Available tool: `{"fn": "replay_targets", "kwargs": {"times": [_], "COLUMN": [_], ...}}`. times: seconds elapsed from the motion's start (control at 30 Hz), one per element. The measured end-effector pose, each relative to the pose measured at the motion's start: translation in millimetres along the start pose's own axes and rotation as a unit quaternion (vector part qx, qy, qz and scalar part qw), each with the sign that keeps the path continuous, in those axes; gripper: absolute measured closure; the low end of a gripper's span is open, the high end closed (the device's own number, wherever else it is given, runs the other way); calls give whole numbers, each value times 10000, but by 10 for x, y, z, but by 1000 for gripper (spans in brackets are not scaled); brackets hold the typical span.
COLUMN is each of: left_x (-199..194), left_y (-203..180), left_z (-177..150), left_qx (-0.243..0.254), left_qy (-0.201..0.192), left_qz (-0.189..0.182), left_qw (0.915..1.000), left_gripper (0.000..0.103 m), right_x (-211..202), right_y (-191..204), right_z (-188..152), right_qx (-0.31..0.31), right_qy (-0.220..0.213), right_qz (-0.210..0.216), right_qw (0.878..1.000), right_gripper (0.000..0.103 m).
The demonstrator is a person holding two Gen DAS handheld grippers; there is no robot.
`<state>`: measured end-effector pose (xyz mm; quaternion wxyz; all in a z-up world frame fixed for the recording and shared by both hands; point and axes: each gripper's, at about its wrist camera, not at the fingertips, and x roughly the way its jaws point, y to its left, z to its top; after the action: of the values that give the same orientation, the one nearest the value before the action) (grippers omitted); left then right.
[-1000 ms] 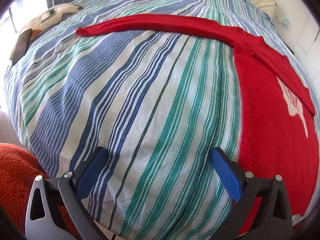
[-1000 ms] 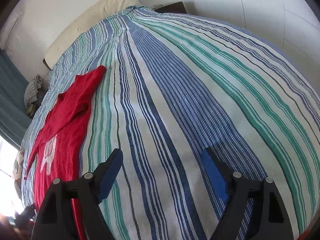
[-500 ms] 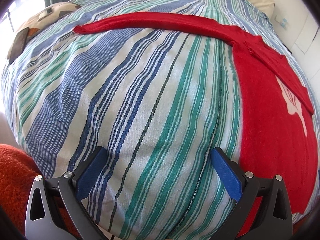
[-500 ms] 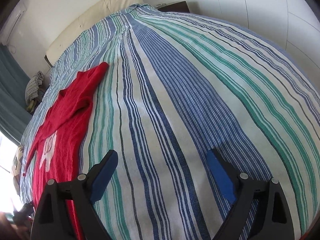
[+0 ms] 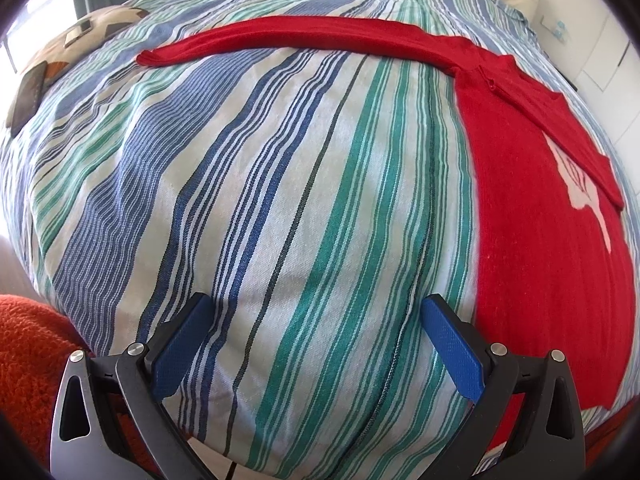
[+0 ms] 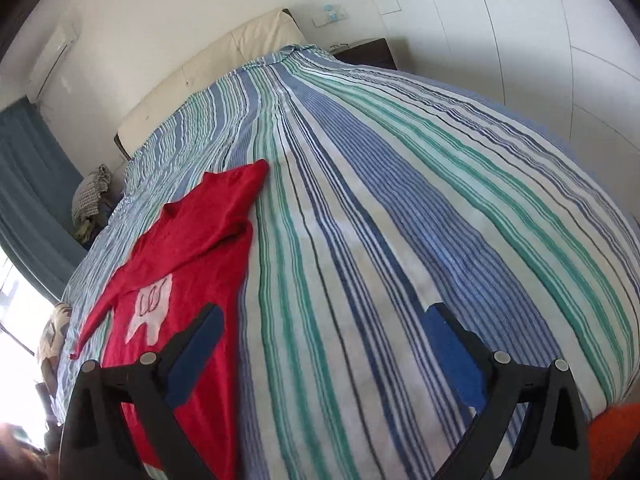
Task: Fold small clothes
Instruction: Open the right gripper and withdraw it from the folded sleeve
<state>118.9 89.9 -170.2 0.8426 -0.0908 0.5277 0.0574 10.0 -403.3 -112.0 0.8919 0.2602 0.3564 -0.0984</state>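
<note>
a red sweater [image 5: 532,216] (white motif on the chest) is seen laid flat on a striped bed [image 5: 280,200], one sleeve stretched out. both the left tongs [image 5: 316,340] and the right tongs [image 6: 324,356] are held spread wide above the cover, nothing gripped.

I'm looking at a bed [image 5: 280,200] covered by a blue, green and white striped cover [image 6: 400,220]. A red long-sleeved top [image 5: 540,220] lies flat on it with a white patch on its chest. One sleeve [image 5: 300,36] stretches straight out across the stripes; the other is folded over the body. Toward the far side of the bed I can see a patterned cushion [image 5: 80,40] resting on the cover, with a dark flat object [image 5: 26,100] beside it.
</note>
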Motion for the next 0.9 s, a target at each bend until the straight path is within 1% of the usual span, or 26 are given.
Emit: {"fn": "replay_targets", "kwargs": {"times": [0.1, 0.2, 0.27, 0.4, 0.5, 0.57, 0.73, 0.9], "left_x": [-10, -45, -76, -157, -191, -206, -216, -214], "left_y": [23, 74, 130, 320, 417, 422, 355, 347], "left_z": [7, 13, 26, 44, 50, 50, 48, 73], "left_qx": [-90, -236, -407, -941, -1216, -1243, -1093, -1097], "left_qy": [29, 25, 10, -90, -158, -207, -234, -239], "left_qz": [-61, -193, -361, -835, -1041, -1046, -928, -927], "left_qw": [9999, 9995, 9985, 9920, 9870, 9865, 9894, 9893], "left_gripper": [0, 0, 1, 1, 1, 1, 1, 1], "right_x": [-38, -4, 50, 114, 118, 121, 159, 160], "right_y": [35, 70, 88, 107, 100, 59, -48, -32], "right_z": [-123, -197, -221, -242, -251, -261, -255, -253], "right_qx": [140, 101, 32, -1, -12, 45, 259, 237], "right_qy": [145, 289, 395, 456, 449, 468, 543, 550], "right_qz": [75, 2, -91, -187, -207, -230, -284, -325], "right_qw": [9998, 9995, 9992, 9988, 9988, 9986, 9978, 9977], "right_gripper": [2, 2, 2, 2, 2, 2, 2, 2]}}
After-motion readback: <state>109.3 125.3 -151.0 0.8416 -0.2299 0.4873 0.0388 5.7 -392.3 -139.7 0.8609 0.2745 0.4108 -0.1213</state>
